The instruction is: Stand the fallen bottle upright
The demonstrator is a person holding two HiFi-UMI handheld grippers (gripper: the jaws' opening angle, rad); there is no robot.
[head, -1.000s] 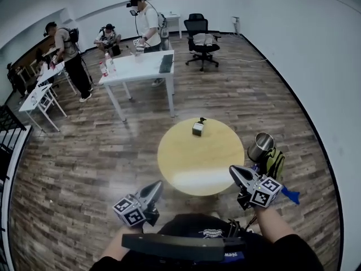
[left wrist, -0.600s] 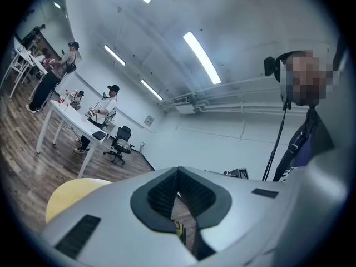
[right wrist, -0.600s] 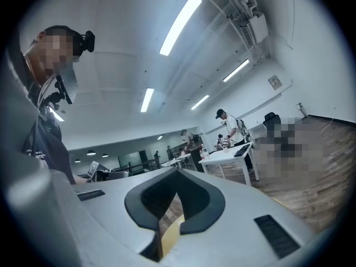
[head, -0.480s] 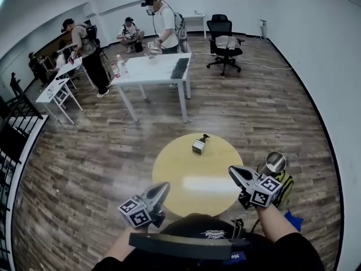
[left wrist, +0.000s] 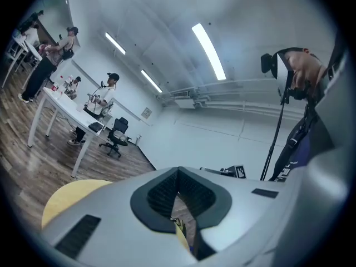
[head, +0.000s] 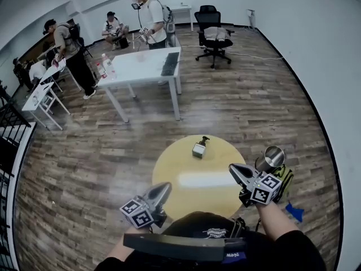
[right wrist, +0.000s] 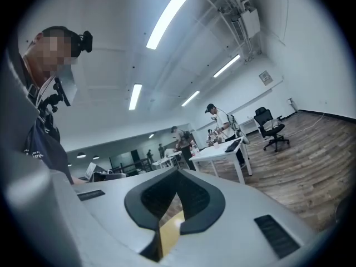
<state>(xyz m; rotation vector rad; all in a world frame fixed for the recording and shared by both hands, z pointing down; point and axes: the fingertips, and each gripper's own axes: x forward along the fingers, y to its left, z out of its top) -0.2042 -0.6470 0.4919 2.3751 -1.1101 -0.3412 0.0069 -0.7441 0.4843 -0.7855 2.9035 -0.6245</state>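
Hovering grippers: left gripper [head: 164,186], right gripper [head: 232,168], both closed, empty, by yellow table [head: 175,171]
bottle [head: 198,148]: head view only, on table's far side, probably lying; small, unclear
gripper views: table sliver only

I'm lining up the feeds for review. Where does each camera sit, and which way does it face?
Head view: on the person's head, steeply down at the yellow table and bottle; left tongs, right tongs and forearms show.
Left gripper view: on the left tongs, level along its shut jaws; the person's torso shows at right.
Right gripper view: on the right tongs, level along shut jaws; the person's torso at left.
All three share the white table and office chair.
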